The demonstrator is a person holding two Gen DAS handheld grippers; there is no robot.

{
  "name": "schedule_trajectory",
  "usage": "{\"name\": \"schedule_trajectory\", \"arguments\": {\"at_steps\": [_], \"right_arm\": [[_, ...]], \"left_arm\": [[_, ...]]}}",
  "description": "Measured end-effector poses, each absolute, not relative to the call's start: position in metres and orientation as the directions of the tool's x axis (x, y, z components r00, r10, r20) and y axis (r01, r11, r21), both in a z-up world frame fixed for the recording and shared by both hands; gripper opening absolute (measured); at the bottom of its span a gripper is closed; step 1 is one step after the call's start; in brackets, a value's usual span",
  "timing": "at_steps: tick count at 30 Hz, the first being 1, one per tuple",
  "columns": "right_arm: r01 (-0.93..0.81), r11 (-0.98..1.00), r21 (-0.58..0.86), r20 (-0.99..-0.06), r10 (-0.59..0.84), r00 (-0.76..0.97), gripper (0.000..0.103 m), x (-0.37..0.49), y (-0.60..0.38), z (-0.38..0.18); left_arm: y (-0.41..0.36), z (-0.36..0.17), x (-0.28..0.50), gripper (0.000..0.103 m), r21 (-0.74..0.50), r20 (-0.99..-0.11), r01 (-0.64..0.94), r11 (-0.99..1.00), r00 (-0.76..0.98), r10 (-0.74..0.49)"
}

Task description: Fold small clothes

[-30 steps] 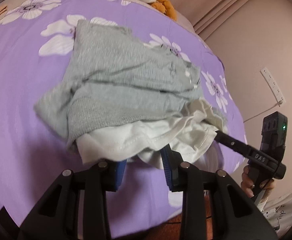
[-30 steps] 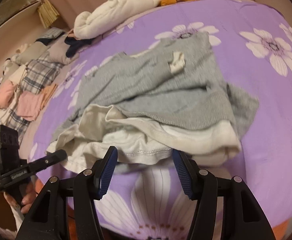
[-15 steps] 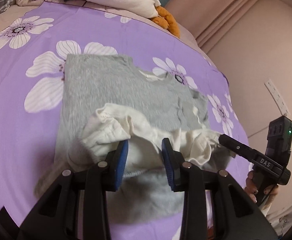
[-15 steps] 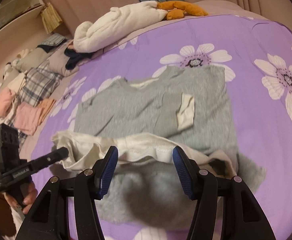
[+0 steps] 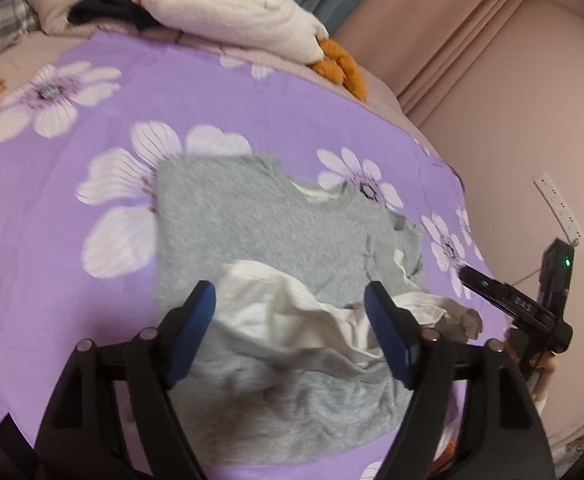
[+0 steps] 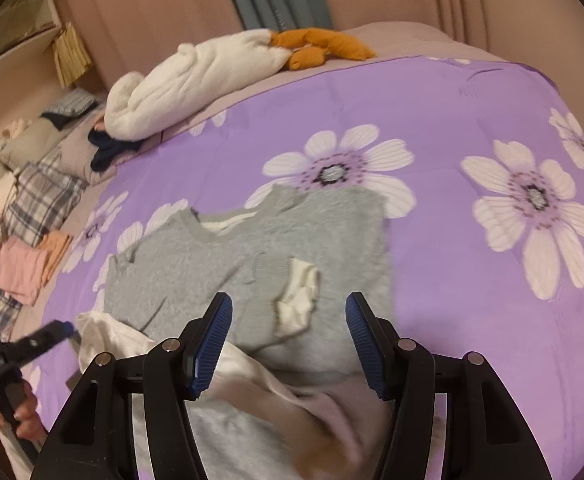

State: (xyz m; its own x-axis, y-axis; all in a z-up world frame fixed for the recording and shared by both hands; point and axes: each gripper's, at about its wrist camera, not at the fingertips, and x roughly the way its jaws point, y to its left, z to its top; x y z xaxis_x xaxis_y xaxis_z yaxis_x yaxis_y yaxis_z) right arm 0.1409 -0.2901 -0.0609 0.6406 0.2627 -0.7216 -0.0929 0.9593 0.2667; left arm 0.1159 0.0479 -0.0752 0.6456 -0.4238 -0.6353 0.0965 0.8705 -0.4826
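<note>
Left wrist view: the left gripper (image 5: 290, 332) has its jaws opening, wide apart, with the white lining (image 5: 292, 312) of the grey top (image 5: 252, 216) lying below the gap and no blue pad pressing on it. In the right wrist view, the right gripper (image 6: 288, 340) holds its jaws apart over the same top (image 6: 212, 264); nothing is clamped between them, and the cloth just beneath is blurred. The top lies on the purple flowered bedspread (image 5: 72, 300), its hem folded up so the white lining shows as a crumpled band across the grey. A small white patch (image 6: 298, 300) sits on the grey front. At the far edge of the bed lie a white plush toy (image 6: 196, 80) with orange feet (image 6: 320, 46), and to the side a stack of folded clothes (image 6: 24, 272).
</note>
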Motion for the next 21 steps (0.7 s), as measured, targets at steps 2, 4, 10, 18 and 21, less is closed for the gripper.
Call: {"name": "schedule_trajectory", "arguments": {"at_steps": [2, 4, 10, 18, 21], "right_arm": [[-0.070, 0.964, 0.256, -0.727, 0.240, 0.644, 0.062, 0.133, -0.302, -0.060], [-0.056, 0.969, 0.243, -0.732, 0.221, 0.644, 0.066, 0.126, -0.311, -0.060], [-0.054, 0.979, 0.195, -0.747, 0.184, 0.639, 0.066, 0.095, -0.326, -0.065], [-0.160, 0.979, 0.129, -0.784, 0.199, 0.588, 0.066, 0.079, -0.309, -0.086], [-0.191, 0.974, 0.123, -0.790, 0.213, 0.574, 0.066, 0.084, -0.302, -0.091]], "left_arm": [[0.056, -0.073, 0.110, 0.078, -0.463, -0.640, 0.089, 0.882, 0.654, -0.403], [0.063, -0.075, 0.105, 0.078, -0.451, -0.650, 0.081, 0.889, 0.653, -0.389], [0.078, -0.101, 0.096, 0.075, -0.479, -0.682, 0.050, 0.876, 0.608, -0.407], [0.068, -0.114, 0.101, 0.068, -0.469, -0.686, 0.083, 0.879, 0.592, -0.422], [0.063, -0.118, 0.111, 0.069, -0.467, -0.695, 0.081, 0.881, 0.582, -0.422]]}}
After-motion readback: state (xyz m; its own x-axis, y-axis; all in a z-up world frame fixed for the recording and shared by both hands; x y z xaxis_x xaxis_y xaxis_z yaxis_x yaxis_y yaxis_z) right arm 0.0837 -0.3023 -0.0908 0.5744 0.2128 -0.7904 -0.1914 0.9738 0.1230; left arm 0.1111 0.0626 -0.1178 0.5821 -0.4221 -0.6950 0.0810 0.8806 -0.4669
